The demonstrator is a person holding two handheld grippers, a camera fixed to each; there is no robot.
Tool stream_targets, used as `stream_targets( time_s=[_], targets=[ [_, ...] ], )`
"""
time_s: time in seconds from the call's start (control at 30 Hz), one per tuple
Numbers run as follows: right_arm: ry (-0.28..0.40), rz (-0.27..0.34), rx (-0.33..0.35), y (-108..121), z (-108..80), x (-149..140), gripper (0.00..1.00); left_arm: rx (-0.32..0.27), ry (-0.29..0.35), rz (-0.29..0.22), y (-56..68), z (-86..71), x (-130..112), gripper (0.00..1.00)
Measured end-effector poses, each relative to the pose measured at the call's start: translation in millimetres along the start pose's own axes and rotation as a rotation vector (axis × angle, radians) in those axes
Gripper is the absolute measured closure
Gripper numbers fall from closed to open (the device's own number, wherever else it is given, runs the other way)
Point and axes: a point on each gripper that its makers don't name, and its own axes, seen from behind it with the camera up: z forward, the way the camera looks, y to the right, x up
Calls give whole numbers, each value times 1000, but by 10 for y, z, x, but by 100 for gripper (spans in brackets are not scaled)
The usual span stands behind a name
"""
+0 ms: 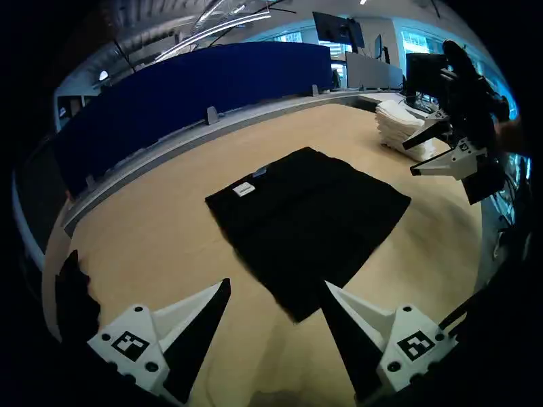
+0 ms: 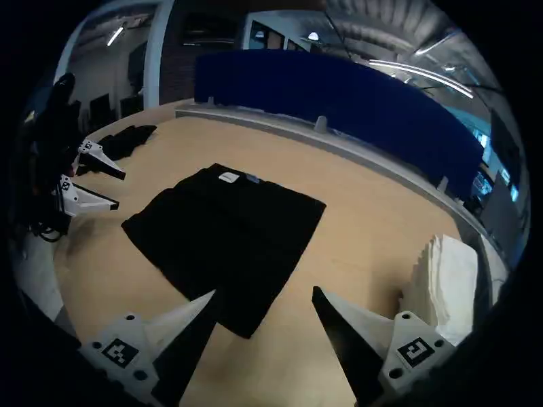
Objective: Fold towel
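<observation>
Left gripper view: the black towel lies spread flat on the tabletop; left tool and right tool both gape, empty; best to pinch two neighbouring corners squarely, lifting evenly so the edges meet.

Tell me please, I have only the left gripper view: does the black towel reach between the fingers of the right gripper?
Observer: Yes. In the right gripper view, a corner of the black towel lies between the fingers of the open right gripper, nearer the finger at picture left.
Operator: What stands on the other side of it?
Observer: The white stack of folded cloths, close by the finger at picture right.
Operator: And the dark shape at my left edge?
Observer: A crumpled dark cloth on the table, apart from the towel.
</observation>
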Motion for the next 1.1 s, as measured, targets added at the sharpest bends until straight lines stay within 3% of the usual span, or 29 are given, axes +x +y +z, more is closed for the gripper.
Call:
stream_targets(
  time_s=[0.57, 0.8, 1.1],
  targets=[
    [-62, -12, 39, -122, 163, -258, 0, -73, -107, 34, 225, 150, -358, 7],
    [-79, 7, 53, -153, 210, -358, 2, -108, -179, -17, 287, 203, -515, 7],
    [-96, 19, 66, -188, 265, -435, 4, -129, -202, -79, 316, 277, -536, 8]
  ],
)
